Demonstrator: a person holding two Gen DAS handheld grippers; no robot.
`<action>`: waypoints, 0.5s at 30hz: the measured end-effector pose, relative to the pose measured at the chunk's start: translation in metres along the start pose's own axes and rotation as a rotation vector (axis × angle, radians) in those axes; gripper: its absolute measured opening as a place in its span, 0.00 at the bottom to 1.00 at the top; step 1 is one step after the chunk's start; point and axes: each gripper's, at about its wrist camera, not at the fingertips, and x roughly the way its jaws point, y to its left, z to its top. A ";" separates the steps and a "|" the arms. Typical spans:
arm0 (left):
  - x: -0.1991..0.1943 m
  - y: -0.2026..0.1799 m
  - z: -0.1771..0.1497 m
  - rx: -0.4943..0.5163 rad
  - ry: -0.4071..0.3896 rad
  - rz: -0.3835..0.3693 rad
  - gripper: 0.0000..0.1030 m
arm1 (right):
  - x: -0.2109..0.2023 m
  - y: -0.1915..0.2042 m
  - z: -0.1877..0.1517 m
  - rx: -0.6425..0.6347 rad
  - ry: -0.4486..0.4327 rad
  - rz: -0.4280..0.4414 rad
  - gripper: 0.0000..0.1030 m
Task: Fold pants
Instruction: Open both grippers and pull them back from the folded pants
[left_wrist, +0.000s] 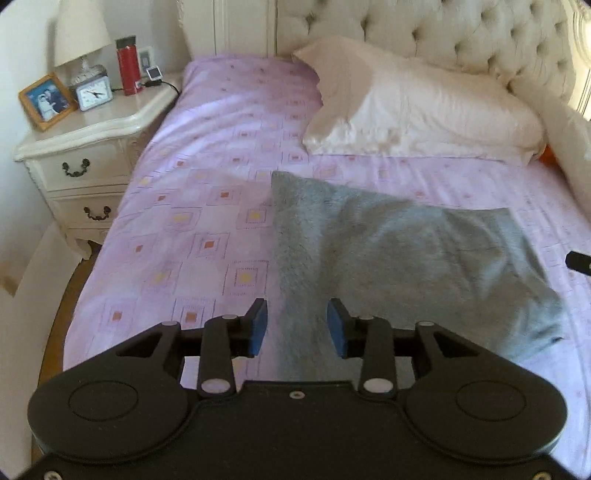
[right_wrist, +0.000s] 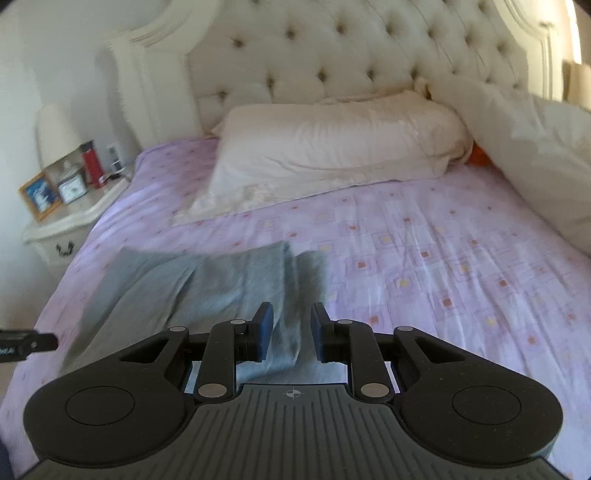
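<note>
Grey pants (left_wrist: 388, 254) lie on the lilac patterned bedsheet (left_wrist: 192, 206), partly folded, with one part running toward the camera. My left gripper (left_wrist: 297, 326) is open, its blue pads either side of the near strip of grey cloth, above it. In the right wrist view the pants (right_wrist: 207, 291) lie left of centre and look blurred. My right gripper (right_wrist: 291, 330) is open over the pants' near right edge, with nothing between the pads. The left gripper's tip (right_wrist: 26, 345) shows at the left edge.
A white pillow (left_wrist: 413, 110) lies at the tufted headboard (right_wrist: 332, 59). A second pillow (right_wrist: 535, 155) leans at the right. A white nightstand (left_wrist: 85, 147) at the left holds a lamp, photo frame, clock and red flask (left_wrist: 127, 66).
</note>
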 end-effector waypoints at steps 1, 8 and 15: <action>-0.008 -0.003 -0.005 0.004 -0.005 0.002 0.45 | -0.005 0.007 -0.004 -0.012 0.006 -0.007 0.21; -0.046 -0.026 -0.048 0.006 -0.008 0.011 0.49 | -0.043 0.036 -0.030 -0.009 0.039 -0.005 0.22; -0.078 -0.040 -0.073 0.003 -0.022 0.009 0.54 | -0.062 0.061 -0.035 -0.032 0.025 -0.010 0.22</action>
